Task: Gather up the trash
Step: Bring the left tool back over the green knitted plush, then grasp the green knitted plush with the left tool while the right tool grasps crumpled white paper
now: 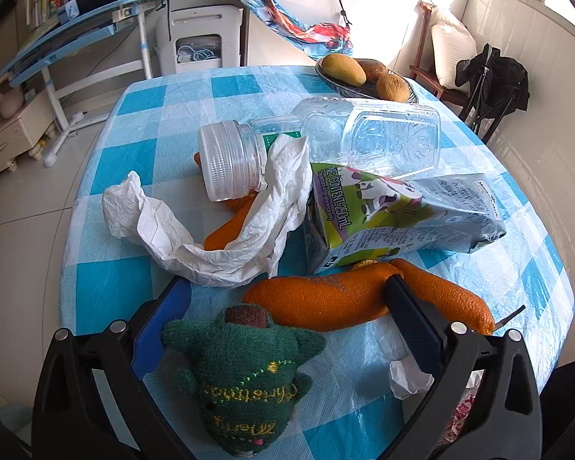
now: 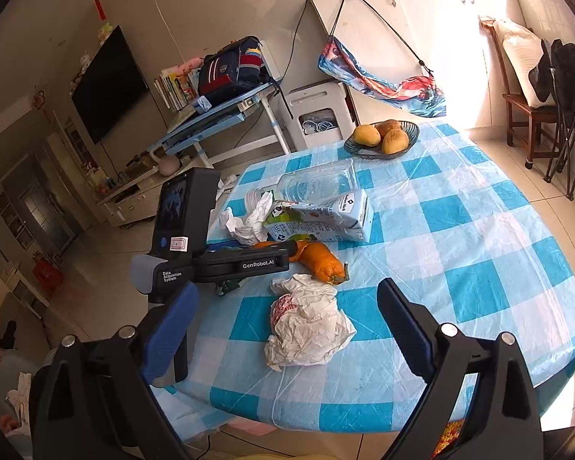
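Note:
Trash lies on a blue checked tablecloth (image 1: 126, 283): orange peel (image 1: 326, 299), a crushed milk carton (image 1: 402, 222), a clear plastic bottle (image 1: 326, 142) on its side and crumpled white tissue (image 1: 218, 230). My left gripper (image 1: 287, 280) is open, its fingers on either side of the orange peel, low over the table. A green plush toy (image 1: 241, 375) lies between its arms. My right gripper (image 2: 287, 295) is open above a crumpled white wrapper (image 2: 306, 326). The right wrist view also shows the peel (image 2: 322, 262), the carton (image 2: 326, 218) and the left gripper's body (image 2: 226, 264).
A glass bowl of mangoes (image 2: 383, 138) stands at the table's far side. A small tissue scrap (image 1: 406, 379) lies near the table edge. A desk with a backpack (image 2: 230, 73), a white appliance (image 2: 318, 115) and a chair (image 2: 525, 107) stand around the table.

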### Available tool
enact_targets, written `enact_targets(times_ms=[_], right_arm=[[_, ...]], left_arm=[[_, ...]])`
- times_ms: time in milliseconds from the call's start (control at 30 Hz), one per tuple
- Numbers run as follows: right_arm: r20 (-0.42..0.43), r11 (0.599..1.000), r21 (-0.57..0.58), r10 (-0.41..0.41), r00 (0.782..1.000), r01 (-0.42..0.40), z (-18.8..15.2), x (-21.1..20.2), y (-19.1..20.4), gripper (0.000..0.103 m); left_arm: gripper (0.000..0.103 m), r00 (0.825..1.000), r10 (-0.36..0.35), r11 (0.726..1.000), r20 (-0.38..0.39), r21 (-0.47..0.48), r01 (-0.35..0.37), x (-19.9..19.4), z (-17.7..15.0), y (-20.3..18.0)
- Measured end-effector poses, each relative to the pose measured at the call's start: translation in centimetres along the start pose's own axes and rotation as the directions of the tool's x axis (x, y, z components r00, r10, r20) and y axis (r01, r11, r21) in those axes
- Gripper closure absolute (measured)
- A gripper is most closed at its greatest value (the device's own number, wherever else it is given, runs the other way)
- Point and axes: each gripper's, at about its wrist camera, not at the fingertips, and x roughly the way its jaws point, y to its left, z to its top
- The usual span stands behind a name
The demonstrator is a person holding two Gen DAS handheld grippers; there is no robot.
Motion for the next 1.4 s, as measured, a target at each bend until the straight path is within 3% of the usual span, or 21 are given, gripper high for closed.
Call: enact_targets(times_ms=[133,700,1000,1200,1400], right_arm=[[0.006,0.999,0.041,-0.006,1.0,0.006,0.1,-0.2,-1.0,0.012],[0.089,1.0,0.004,-0.03,0.996,0.029,1.0,-3.8,-2.1,0.012],[0.016,1.0,0.027,-0.006,1.0,0.005,-0.2,-4.8,-3.4,0.012],[-0.037,1.0,-0.014,-0.001,0.999,0.001,-0.6,-3.4,-2.9,0.012],[-0.09,1.0,0.023,0.021,0.996,-0.019,-0.7,-1.3,-3.3,0.012]], left_arm=[[0.006,1.0,0.0,1.0,0.0,0.0,0.0,0.0,0.0,0.0],[0.006,1.0,0.0,1.0,0.0,0.0,0.0,0.0,0.0,0.0],[0.006,1.0,0.001,1.0,0.0,0.0,-0.001,0.0,0.0,0.0],[0.006,1.0,0.001,1.0,0.0,0.001,-0.001,0.0,0.0,0.0],[0.006,1.0,0.001,1.0,0.001,0.001,-0.001,0.0,0.0,0.0]])
